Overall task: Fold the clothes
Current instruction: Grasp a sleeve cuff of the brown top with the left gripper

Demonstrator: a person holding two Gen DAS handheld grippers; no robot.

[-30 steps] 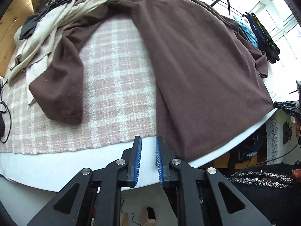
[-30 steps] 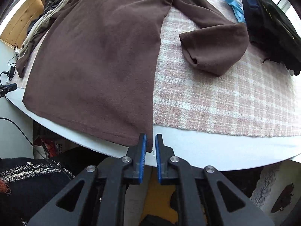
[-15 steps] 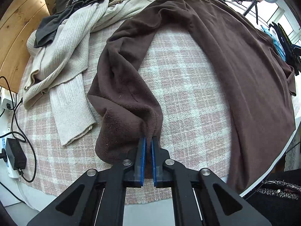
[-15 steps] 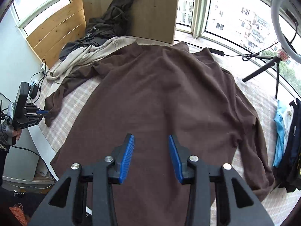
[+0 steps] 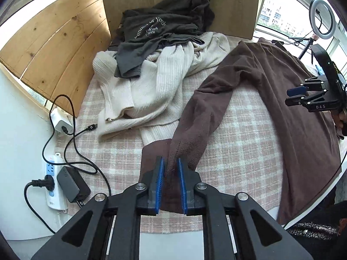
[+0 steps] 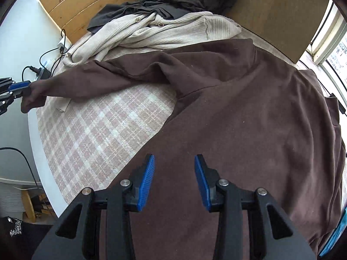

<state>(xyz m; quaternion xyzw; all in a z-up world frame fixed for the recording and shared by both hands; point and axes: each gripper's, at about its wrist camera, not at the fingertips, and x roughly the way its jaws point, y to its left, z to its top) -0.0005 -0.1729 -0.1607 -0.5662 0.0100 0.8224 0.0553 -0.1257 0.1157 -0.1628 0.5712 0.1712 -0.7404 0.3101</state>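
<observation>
Left hand-held gripper (image 5: 170, 169) is clamped on brown sweater (image 6: 249, 119) cuff; right hand-held gripper (image 6: 174, 173) is spread, empty. Cuff slippage is risked under tension.

brown sweater (image 6: 249, 112): hem ran off lower right of right view | dark tee (image 5: 151, 32) print: partly folded under, unreadable | cuff between left fingers (image 5: 160, 179): mostly covered

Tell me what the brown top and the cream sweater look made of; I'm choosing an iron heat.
The brown long-sleeved top looks like soft brushed fleece or cotton jersey: matte, faintly fuzzy, flecked with lint. The cream ribbed sweater looks knitted, wool or acrylic, showing clear vertical ribs. Fibre content cannot be told.
</observation>
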